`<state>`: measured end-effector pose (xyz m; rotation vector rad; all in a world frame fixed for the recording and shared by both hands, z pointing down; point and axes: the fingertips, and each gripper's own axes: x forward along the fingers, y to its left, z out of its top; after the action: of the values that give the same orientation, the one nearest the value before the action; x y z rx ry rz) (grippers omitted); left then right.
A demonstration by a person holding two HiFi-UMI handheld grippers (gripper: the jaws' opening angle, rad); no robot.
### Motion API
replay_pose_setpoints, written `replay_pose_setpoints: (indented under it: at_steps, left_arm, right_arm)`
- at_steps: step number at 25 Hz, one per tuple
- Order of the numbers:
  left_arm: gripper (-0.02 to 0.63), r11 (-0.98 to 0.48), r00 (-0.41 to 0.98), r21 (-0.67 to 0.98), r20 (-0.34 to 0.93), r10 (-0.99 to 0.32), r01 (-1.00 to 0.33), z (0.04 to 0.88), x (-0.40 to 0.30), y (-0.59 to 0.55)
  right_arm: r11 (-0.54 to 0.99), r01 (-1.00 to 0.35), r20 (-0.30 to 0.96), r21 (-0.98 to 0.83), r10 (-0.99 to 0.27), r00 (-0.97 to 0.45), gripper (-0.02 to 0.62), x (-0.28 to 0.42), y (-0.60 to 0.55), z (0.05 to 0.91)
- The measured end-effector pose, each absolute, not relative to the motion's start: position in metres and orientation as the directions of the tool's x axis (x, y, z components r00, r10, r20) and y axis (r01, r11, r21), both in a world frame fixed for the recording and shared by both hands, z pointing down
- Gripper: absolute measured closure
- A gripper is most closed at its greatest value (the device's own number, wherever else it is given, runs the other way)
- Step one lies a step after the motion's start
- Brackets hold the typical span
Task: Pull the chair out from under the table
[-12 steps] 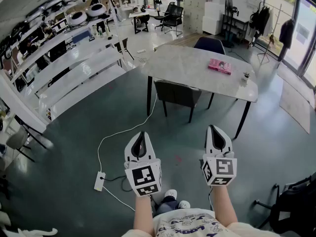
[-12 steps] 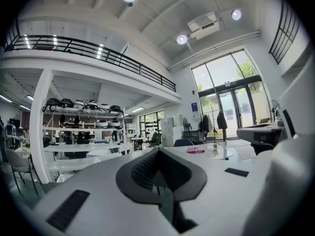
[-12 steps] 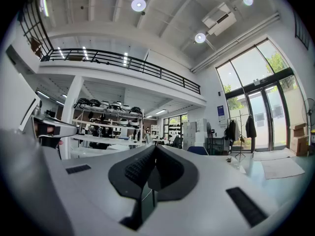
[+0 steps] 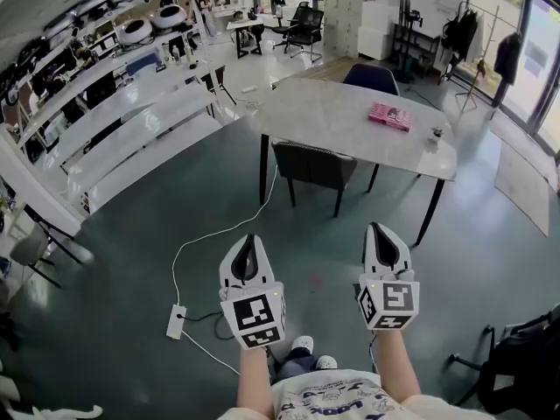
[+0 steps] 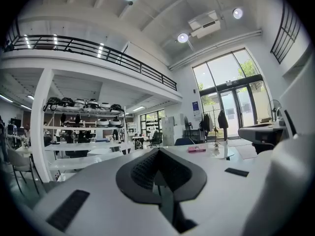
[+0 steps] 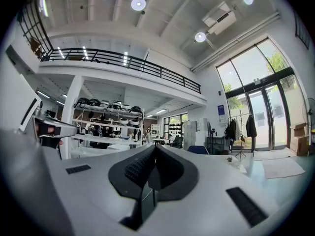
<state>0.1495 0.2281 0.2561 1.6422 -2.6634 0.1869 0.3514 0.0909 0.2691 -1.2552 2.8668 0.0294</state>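
Observation:
A dark grey chair (image 4: 317, 166) is tucked under the near edge of a light stone-topped table (image 4: 341, 121) with black legs, some way ahead of me. My left gripper (image 4: 248, 246) and right gripper (image 4: 381, 232) hang side by side over the floor, well short of the chair, both shut and empty. In the left gripper view the left gripper (image 5: 158, 151) has its jaws together, with the tabletop (image 5: 216, 152) beyond. The right gripper (image 6: 153, 150) looks the same in its own view. A second, blue chair (image 4: 371, 79) stands at the table's far side.
A pink book (image 4: 389, 116) and a small object (image 4: 434, 136) lie on the table. A white cable and power strip (image 4: 177, 320) trail across the green floor at left. White shelving (image 4: 131, 121) runs along the left; a dark chair (image 4: 516, 357) stands at the lower right.

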Motion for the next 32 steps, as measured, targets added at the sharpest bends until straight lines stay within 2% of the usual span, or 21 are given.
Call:
replay_pose_setpoints:
  at_steps: [6,9,10,12,13,20,32]
  left_arm:
    - [0.588,0.44,-0.442,-0.045,0.063,-0.895,-0.897,0.257,0.134,0.219]
    - [0.585,0.431,-0.431,-0.019,0.062,-0.9,-0.902,0.257,0.122,0.208]
    - [0.568,0.424,-0.424,-0.007,0.061,-0.904,-0.906,0.258,0.118,0.204]
    - [0.429,0.4,-0.398,0.019,0.056,-0.916,-0.916,0.26,0.109,0.196]
    - [0.396,0.388,-0.386,0.026,0.053,-0.921,-0.921,0.262,0.105,0.192]
    - [0.396,0.35,-0.349,0.0,0.073,-0.934,-0.937,0.277,0.079,0.171]
    - [0.397,0.365,-0.363,-0.006,0.116,-0.924,-0.931,0.304,0.028,0.113]
  right_arm:
    - [0.673,-0.739,-0.018,0.024,-0.739,-0.673,0.589,0.336,0.084,0.272]
    - [0.68,-0.733,-0.01,0.023,-0.733,-0.681,0.533,0.324,0.077,0.274]
    - [0.686,-0.728,-0.006,0.02,-0.728,-0.686,0.504,0.319,0.074,0.276]
    - [0.696,-0.718,0.001,0.016,-0.718,-0.696,0.445,0.309,0.07,0.28]
    - [0.698,-0.716,0.004,0.013,-0.716,-0.698,0.434,0.304,0.068,0.282]
    - [0.684,-0.729,0.024,0.015,-0.729,-0.684,0.394,0.282,0.055,0.295]
    - [0.693,-0.719,0.075,0.044,-0.72,-0.69,0.393,0.233,-0.007,0.324]
